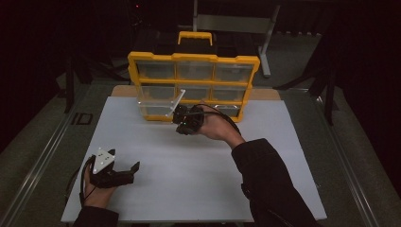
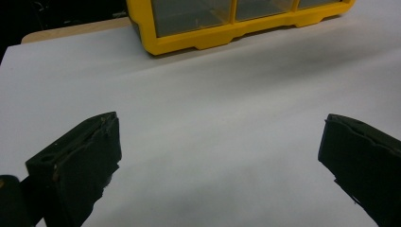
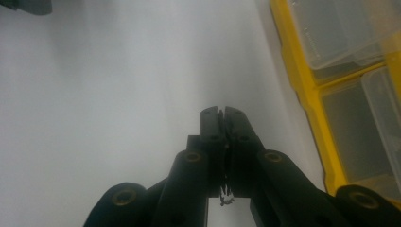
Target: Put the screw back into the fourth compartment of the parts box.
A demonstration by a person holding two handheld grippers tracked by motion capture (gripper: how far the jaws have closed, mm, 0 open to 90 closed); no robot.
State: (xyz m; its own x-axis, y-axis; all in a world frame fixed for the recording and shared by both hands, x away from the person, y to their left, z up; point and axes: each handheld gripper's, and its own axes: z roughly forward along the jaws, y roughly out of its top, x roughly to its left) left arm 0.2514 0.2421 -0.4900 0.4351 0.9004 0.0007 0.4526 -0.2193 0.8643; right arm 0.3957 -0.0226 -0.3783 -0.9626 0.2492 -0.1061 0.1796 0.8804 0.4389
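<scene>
The clear pull-out bin [image 1: 160, 101] sticks out, tilted, from the bottom-left slot of the yellow parts organizer [image 1: 194, 58], which stands upright at the far edge of the white table [image 1: 198, 194]. The right gripper [image 1: 182, 121] hangs just in front of that bin with its jaws pressed together. In the right gripper view there's a tiny dark bit [image 3: 226, 200] low between them, too small to name. So it looks like the step is working that bin, maybe picking something small out of it. The left gripper [image 1: 135, 168] sits by the near-left corner, jaws spread wide, nothing in them. Next move probably wants a steady carry clear of the organizer — and the grip kept tight.
</scene>
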